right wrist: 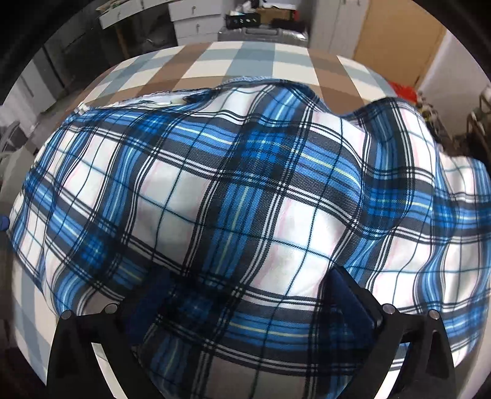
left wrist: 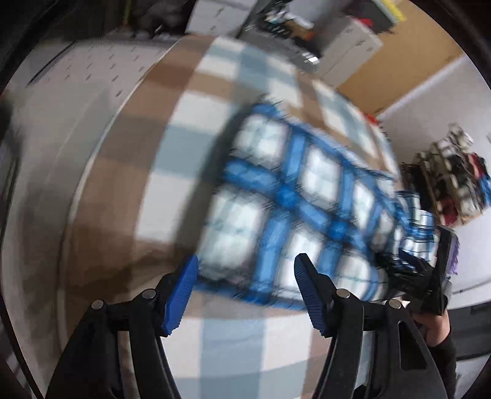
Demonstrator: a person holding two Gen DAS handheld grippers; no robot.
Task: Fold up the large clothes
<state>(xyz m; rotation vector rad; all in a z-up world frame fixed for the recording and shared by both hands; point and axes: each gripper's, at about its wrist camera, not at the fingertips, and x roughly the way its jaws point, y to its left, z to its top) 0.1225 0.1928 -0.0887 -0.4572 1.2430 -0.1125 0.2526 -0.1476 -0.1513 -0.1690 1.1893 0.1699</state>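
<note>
A blue, white and black plaid garment (right wrist: 245, 184) lies spread and rumpled on a table under a checked brown, white and grey cloth (right wrist: 214, 58). The garment's near part is draped over my right gripper (right wrist: 248, 294). Its jaws stand wide apart with fabric lying loosely between and over them, and the dark fingers (right wrist: 353, 300) show partly through the folds. In the blurred left wrist view my left gripper (left wrist: 245, 270) hovers open at the near edge of the garment (left wrist: 291, 190), with nothing between its blue pads (left wrist: 181, 294). The right gripper (left wrist: 411, 276) shows at that view's right edge, amid cloth.
White drawers (right wrist: 190, 21), a grey case (right wrist: 260, 32) and a brown board (right wrist: 392, 36) stand beyond the table's far edge. A cluttered rack (left wrist: 454, 175) stands at the right. A pale perforated surface (left wrist: 76, 76) lies left of the table.
</note>
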